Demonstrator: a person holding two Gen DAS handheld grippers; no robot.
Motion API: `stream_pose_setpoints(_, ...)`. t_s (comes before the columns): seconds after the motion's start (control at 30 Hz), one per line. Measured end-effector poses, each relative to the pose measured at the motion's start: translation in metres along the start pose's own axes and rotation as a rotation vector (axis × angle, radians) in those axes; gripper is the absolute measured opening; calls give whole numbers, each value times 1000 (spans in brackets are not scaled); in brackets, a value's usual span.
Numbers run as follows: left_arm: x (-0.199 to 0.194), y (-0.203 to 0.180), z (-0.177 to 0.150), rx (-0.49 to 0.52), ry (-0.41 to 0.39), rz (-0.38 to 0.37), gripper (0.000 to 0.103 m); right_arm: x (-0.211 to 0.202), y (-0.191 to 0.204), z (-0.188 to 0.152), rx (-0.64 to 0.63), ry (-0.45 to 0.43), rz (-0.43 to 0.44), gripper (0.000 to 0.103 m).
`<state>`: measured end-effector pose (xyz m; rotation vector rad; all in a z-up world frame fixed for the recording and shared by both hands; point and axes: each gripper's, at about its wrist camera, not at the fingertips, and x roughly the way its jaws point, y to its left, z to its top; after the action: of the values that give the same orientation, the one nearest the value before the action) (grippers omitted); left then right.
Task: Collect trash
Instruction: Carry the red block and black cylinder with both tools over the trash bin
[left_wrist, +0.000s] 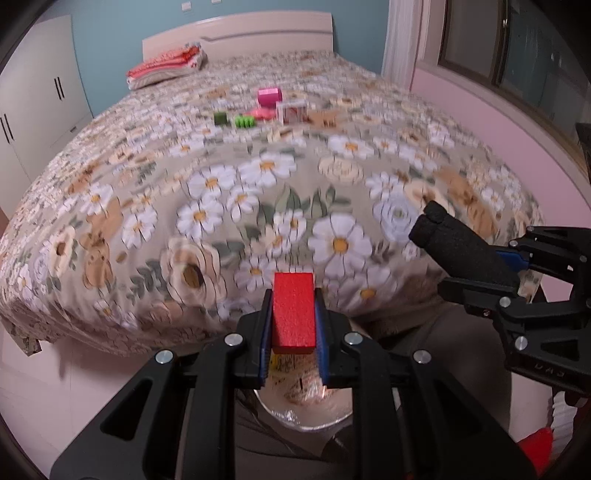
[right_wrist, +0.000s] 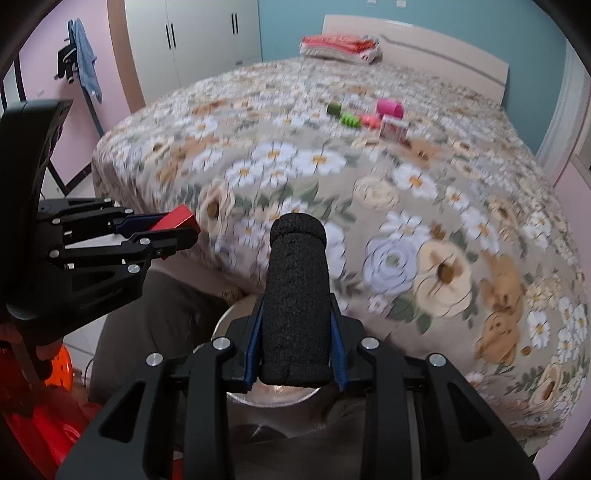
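In the left wrist view my left gripper (left_wrist: 293, 299) is shut on a red foam block (left_wrist: 293, 314), held over a round bin (left_wrist: 314, 424) lined with clear plastic. To the right my right gripper (left_wrist: 498, 254) is shut on a black foam cylinder (left_wrist: 443, 229). In the right wrist view the right gripper (right_wrist: 295, 306) clamps that black cylinder (right_wrist: 295, 295) above the bin's rim (right_wrist: 236, 314). The left gripper (right_wrist: 177, 227) with the red block (right_wrist: 175, 218) is at the left. More small items lie far up the bed: a pink cup (left_wrist: 269, 96), green pieces (left_wrist: 243, 121) and a pink box (left_wrist: 291, 110).
A floral bedspread (left_wrist: 258, 203) fills the view ahead, with folded red cloth (left_wrist: 166, 66) by the headboard. The bin stands between a person's trouser legs (right_wrist: 155, 314). White wardrobes (right_wrist: 192, 37) stand at the left, with an orange stool (right_wrist: 59, 365) low on that side.
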<state>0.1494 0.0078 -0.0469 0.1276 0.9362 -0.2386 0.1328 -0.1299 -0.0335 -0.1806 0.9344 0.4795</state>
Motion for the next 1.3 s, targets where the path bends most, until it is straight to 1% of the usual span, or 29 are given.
stream_pose_setpoints(0.13,21,-1,-14,10,57,1,20,24,4,-15,-5,69,14,33)
stream_pose_setpoints(0.43,81,-3,-48,36,219,-3,20,76,7,-46,-5,221,37,33)
stream_pose_setpoints(0.8,144,-1,-80,34,384,-36,20,138,8,-78,9,398,76,33)
stream_pose_setpoints(1.07,184,-4,-94,10,477,-58,20,180,5,-96,29,499,91,33)
stream_pose_setpoints(1.2,206,-3,-99,-27,524,-87,20,202,4,-105,57,543,102,33)
stream_pose_setpoints(1.3,218,-2,-104,-40,544,-111,21,213,2,-109,73,570,108,33)
